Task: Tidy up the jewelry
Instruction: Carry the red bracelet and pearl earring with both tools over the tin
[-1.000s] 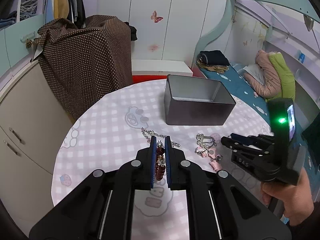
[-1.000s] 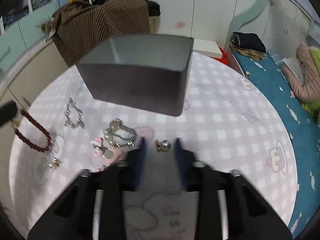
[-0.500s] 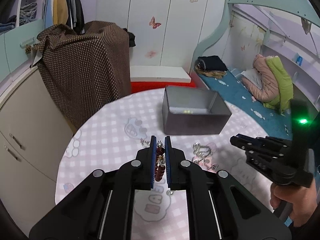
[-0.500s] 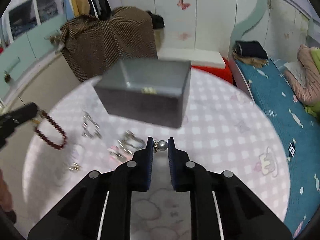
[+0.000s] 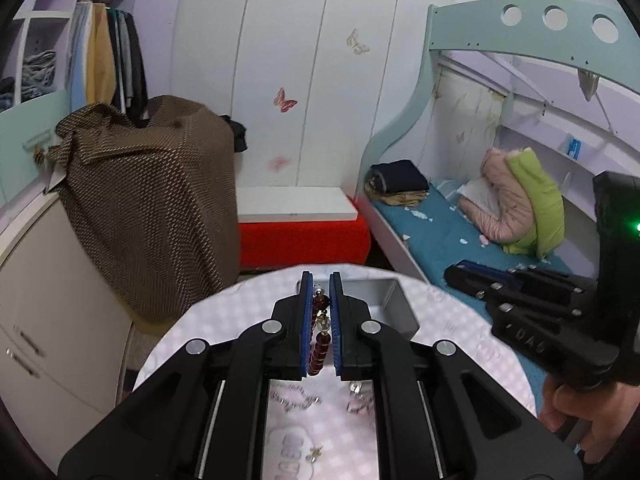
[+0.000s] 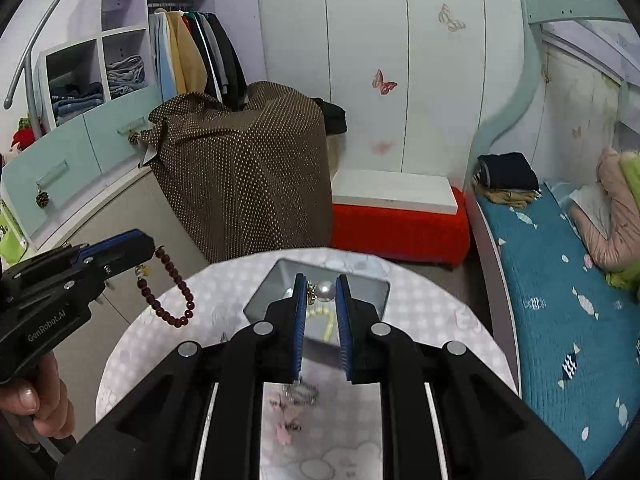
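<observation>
My left gripper [image 5: 320, 284] is shut on a dark red bead bracelet [image 5: 320, 336], held high above the round table; in the right wrist view the bracelet [image 6: 170, 292] hangs from the left gripper [image 6: 148, 246]. My right gripper [image 6: 322, 284] is shut on a pearl earring [image 6: 325, 291] above the open grey metal box [image 6: 376, 286], which holds a pale yellow bead string [image 6: 326, 320]. The box [image 5: 394, 306] also shows in the left wrist view, just beyond my left fingertips. The right gripper [image 5: 452, 274] hovers to the right.
Silver chains [image 6: 300, 392] and a pink piece [image 6: 284, 432] lie on the checked tablecloth [image 6: 420, 320] below the grippers. A small gold piece [image 5: 316, 450] lies near the front. A brown dotted cloth [image 6: 240, 168], a red bench [image 6: 400, 224] and a bed [image 6: 560, 300] surround the table.
Both grippers have risen well above the table and moved over the box, each keeping its piece. The right gripper, open a second ago, closed on the pearl earring.
</observation>
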A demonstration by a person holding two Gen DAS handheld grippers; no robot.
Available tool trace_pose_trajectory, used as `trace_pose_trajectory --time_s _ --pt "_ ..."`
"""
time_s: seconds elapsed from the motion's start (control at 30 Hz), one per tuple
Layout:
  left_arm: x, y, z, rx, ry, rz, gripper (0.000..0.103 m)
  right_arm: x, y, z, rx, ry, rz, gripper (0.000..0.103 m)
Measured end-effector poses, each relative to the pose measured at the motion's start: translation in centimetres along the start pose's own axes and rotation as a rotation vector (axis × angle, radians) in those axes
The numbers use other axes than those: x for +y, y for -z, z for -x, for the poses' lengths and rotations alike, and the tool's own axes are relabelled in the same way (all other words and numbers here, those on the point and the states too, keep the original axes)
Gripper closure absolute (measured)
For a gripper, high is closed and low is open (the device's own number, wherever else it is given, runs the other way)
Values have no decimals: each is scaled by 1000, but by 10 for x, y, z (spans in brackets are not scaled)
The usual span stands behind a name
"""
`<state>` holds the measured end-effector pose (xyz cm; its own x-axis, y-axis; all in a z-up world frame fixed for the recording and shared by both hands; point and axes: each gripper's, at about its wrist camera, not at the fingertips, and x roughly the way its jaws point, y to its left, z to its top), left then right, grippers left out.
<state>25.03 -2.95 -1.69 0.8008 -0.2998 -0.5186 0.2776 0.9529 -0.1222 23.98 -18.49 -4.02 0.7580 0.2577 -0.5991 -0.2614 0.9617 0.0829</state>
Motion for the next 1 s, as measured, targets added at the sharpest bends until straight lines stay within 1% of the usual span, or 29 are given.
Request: trace_pose_trajectory --time_s 0.17,0.33,0.4,0.67,0.8,0.87,0.9,0.93,0.97,1.0 --pt "-8 -20 -22 18 39 -5 95 -5 -9 -18 27 -4 -5 90" --pt "-14 -29 -60 73 52 -6 95 -15 -9 -43 81 -5 -26 90" --pt "-16 -30 -76 98 50 -9 95 -18 -8 -53 107 -4 -35 90" --pt "-16 -19 -109 151 24 -17 94 -25 1 -87 184 18 -56 90" --pt "-13 -16 -118 173 16 -20 94 -29 3 -95 200 26 -73 88" --pt "-10 -16 -122 183 9 -15 92 -31 4 -97 201 31 -80 88" --pt "-9 -16 -122 184 8 -14 80 -32 4 -98 200 35 -84 83" --pt "-8 -17 -122 179 5 -12 61 -33 3 -98 202 35 -86 81" --pt "-8 -18 -120 169 -7 -12 51 -34 3 -98 203 36 -89 76" --pt "-7 -18 -118 156 -20 -12 37 -35 3 -98 201 35 -90 68"
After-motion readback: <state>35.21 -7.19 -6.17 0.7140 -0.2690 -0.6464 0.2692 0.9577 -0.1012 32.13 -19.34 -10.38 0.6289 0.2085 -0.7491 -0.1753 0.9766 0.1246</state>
